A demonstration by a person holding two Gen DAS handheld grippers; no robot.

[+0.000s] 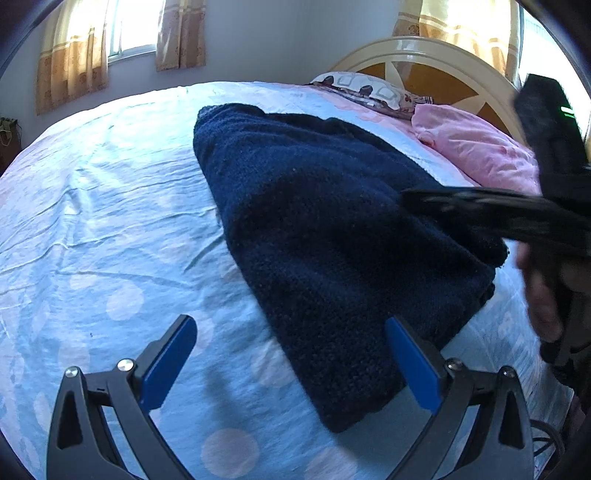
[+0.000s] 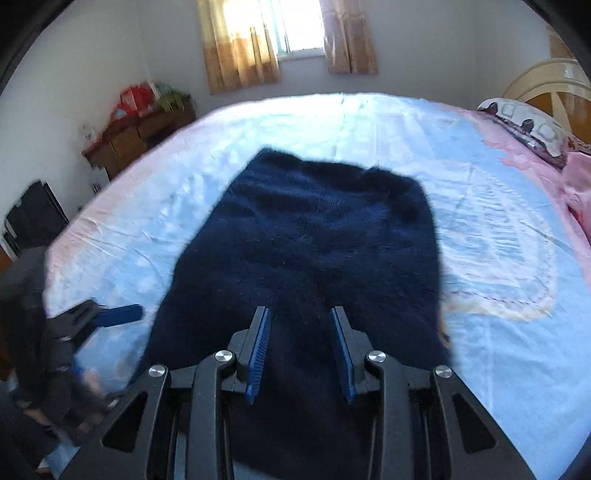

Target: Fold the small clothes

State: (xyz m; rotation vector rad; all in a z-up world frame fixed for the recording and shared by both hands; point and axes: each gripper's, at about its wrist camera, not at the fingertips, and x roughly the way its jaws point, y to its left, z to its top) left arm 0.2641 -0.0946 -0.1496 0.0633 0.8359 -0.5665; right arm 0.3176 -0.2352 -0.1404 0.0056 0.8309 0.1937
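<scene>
A dark navy knitted garment lies folded into a long thick strip on the pale blue bed sheet. My left gripper is open wide and empty, hovering over the garment's near left edge. My right gripper is open and empty, just above the near end of the garment. In the left wrist view the right gripper reaches in from the right over the garment, blurred. In the right wrist view the left gripper shows at the left beside the garment.
A pink blanket and a patterned pillow lie at the head of the bed by the cream headboard. A wooden cabinet stands beyond the bed's far left side. Curtained windows are behind.
</scene>
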